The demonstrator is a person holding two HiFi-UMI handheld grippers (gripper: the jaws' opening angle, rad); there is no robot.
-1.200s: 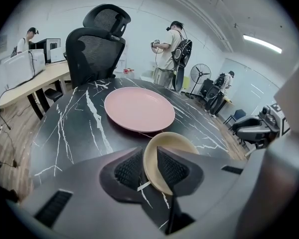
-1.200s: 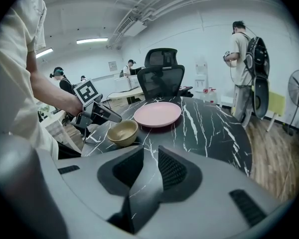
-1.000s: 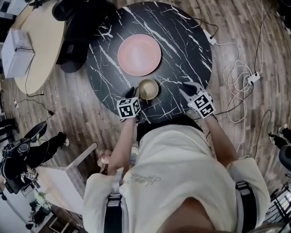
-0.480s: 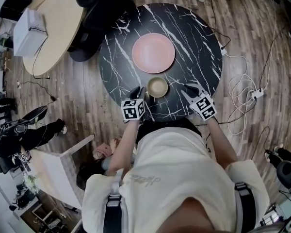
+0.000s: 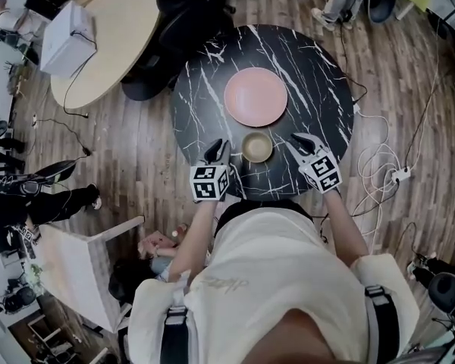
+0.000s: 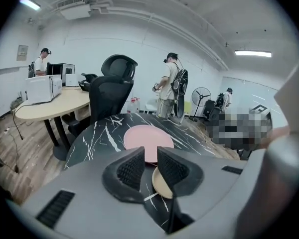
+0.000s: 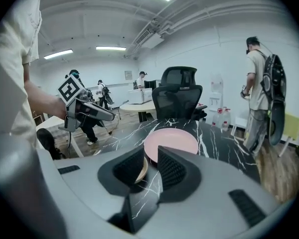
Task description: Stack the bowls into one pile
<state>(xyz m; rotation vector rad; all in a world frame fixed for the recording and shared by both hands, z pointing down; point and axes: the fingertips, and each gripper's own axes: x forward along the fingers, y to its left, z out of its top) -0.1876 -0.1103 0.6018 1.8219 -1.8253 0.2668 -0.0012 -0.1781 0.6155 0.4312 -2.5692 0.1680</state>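
Two bowls are sitting apart on the round black marble worktop (image 5: 205,89), not yet piled. At the left, the left tongs (image 5: 216,149) are hovering over the near rim of the worktop, with the jaws standing a narrow gap apart and gripping nothing; in the left gripper view only the marble and the bowls are showing through that gap. Just right of them, the small tan bowl (image 5: 257,146) is resting upright near the person's edge, between the two tools and touching neither. Beyond it, toward the middle of the worktop, the wide, shallow pink bowl (image 5: 255,96) is lying close to the tan one, with a strip of marble showing between them. At the right, the right tongs (image 5: 299,139) are hanging over the near edge too, with the jaws likewise slightly parted and empty; in the right gripper view the tan bowl's rim is peeking out behind the left-hand jaw, with the pink bowl past it.
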